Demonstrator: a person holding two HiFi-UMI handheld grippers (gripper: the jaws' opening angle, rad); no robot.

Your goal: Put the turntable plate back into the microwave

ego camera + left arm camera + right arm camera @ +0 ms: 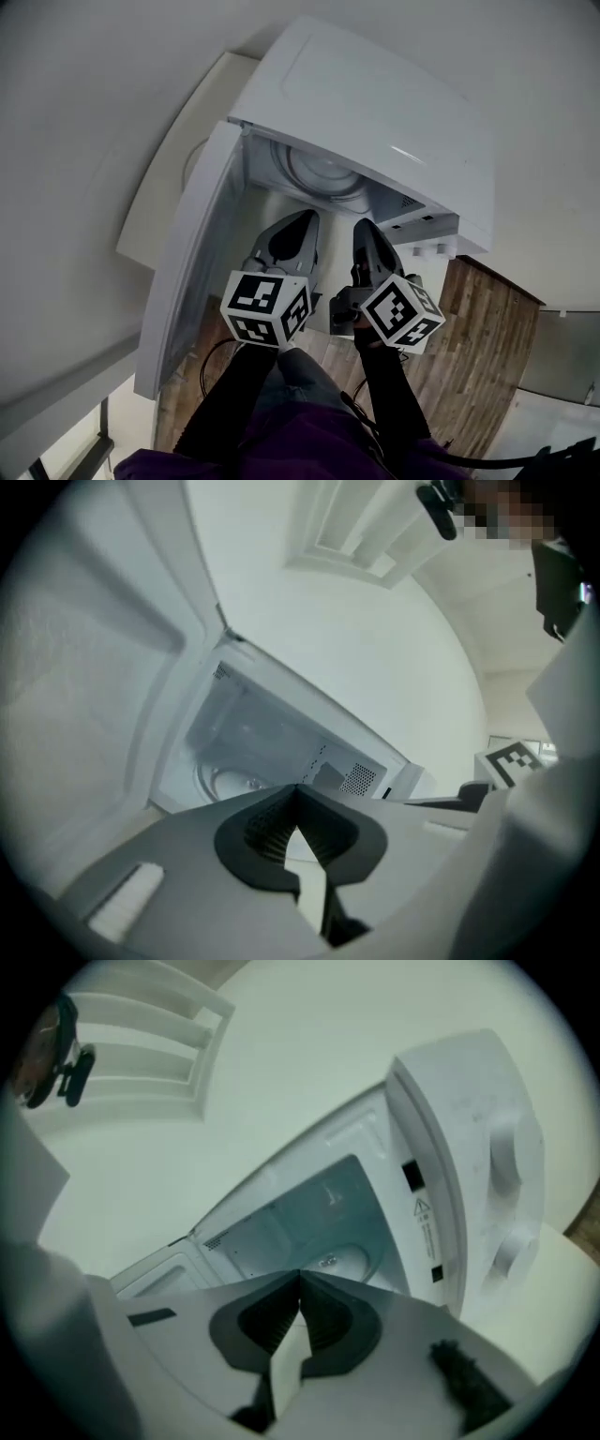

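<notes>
The white microwave (pixel 375 103) stands open, its door (pixel 192 272) swung out to the left. The round glass turntable plate (pixel 319 173) lies flat on the floor of the cavity. It also shows in the left gripper view as the plate (pixel 234 782) and in the right gripper view as the plate (pixel 342 1262). My left gripper (pixel 305 217) and right gripper (pixel 364 225) hover side by side just outside the opening, both pointing into it. The left gripper (pixel 297 789) is shut with nothing between its pads. The right gripper (pixel 300 1277) is shut and empty too.
The control panel with two knobs (pixel 502 1162) is on the right of the opening. The open door walls off the left side. A wooden surface (pixel 478 347) lies below and to the right of the microwave. White wall shelving (pixel 141 1044) hangs behind.
</notes>
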